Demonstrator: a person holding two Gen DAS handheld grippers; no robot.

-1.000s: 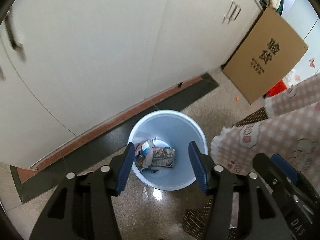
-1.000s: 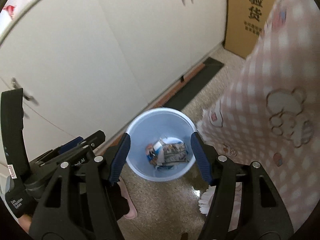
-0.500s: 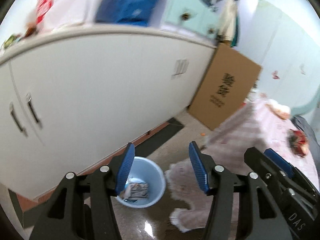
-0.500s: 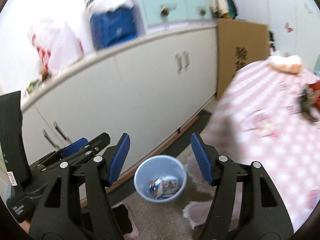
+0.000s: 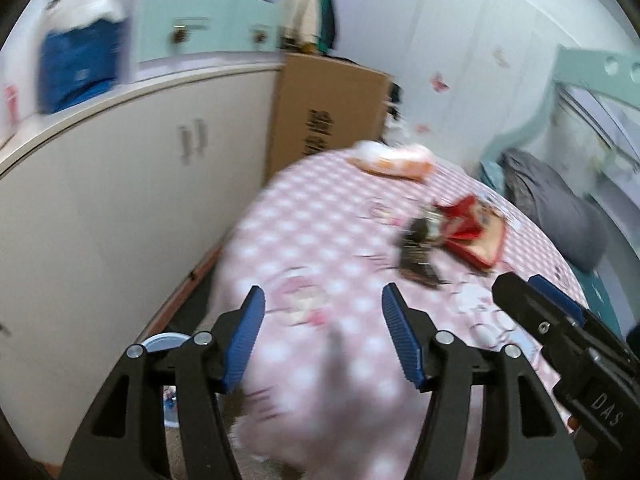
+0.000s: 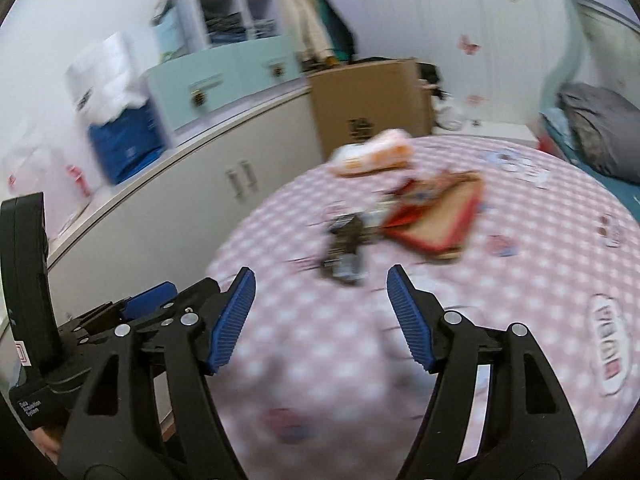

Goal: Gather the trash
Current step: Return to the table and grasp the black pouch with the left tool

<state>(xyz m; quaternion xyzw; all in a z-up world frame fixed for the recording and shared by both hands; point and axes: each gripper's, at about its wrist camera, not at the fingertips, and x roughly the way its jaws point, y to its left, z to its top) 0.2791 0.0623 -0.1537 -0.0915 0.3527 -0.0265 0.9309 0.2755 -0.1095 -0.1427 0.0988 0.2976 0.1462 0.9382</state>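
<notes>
**A:** Both grippers are pointing out over the bed [image 5: 320,248] with the pink checked cover. The left gripper [image 5: 323,336] has its blue fingers [image 5: 245,340] apart and the jaws are opening, with nothing sitting between them. Same for the right gripper [image 6: 321,322]: fingers [image 6: 408,322] spread, jaws opening, nothing in them, just blurry bedspread behind.

**B:** And where's the trash lying?

**A:** It's sitting out on the cover, toward the far side of the bed. There's a red flattened carton [image 5: 474,236] with a dark crumpled wrapper [image 5: 418,248] just beside it, on the side nearer the cabinet. Farther back, near the far edge of the bed by the cardboard box [image 5: 324,116], an orange-and-white packet [image 5: 394,160] is lying. In the right wrist view the same three are showing: carton [image 6: 436,216], dark wrapper [image 6: 344,248], packet [image 6: 374,156]. Everything's motion-blurred, so no reading the labels.

**B:** Is the bin showing?

**A:** Barely. The blue bin [image 5: 162,342] is peeking out at the bottom left of the left wrist view, down on the floor between the white cabinet [image 5: 120,208] and the near edge of the bed, mostly hiding behind the left gripper's finger. Some scraps seem to be lying inside, but it's too hidden to tell what.

**B:** Anything else around?

**A:** A grey pillow [image 5: 560,208] is resting at the right end of the bed.
</notes>
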